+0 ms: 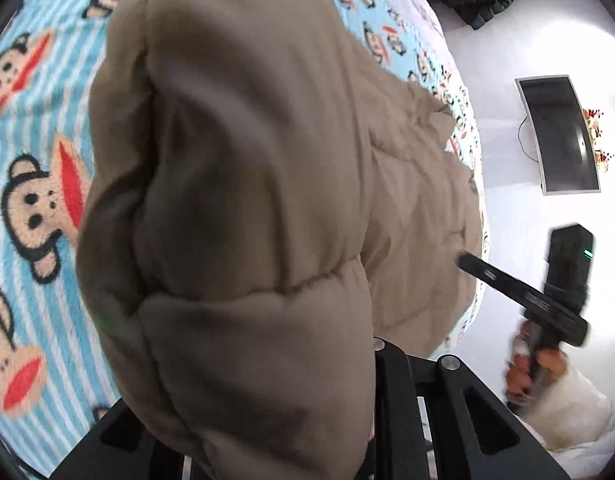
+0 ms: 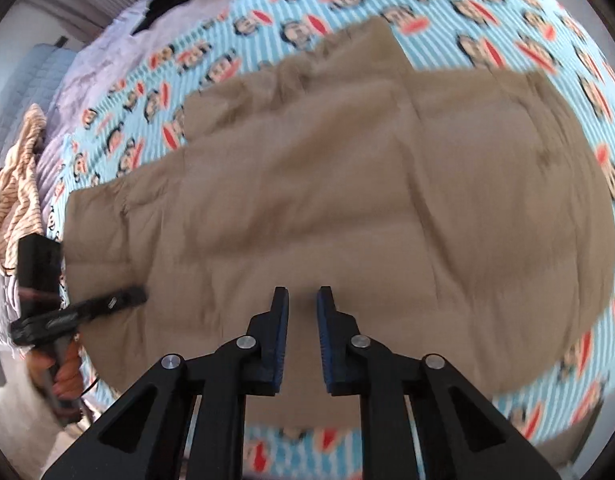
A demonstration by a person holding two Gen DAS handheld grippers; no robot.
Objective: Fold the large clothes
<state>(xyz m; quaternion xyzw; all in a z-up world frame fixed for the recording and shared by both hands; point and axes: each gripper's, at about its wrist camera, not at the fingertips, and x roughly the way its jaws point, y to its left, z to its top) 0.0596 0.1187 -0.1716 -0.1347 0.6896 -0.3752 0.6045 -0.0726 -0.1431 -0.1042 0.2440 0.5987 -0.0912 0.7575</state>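
A tan jacket (image 2: 347, 180) is lying spread across the monkey-print blanket (image 2: 507, 8) on the bed. The right tool (image 2: 303, 292) is hovering over the jacket's near edge, its blue pads (image 2: 281, 340) standing narrowly apart and pinching nothing. The left tool (image 2: 131, 298) is reaching in at the jacket's left edge. In its own view a puffy fold is bulging up over the fingers and hiding them, so it appears to be clenching the jacket.
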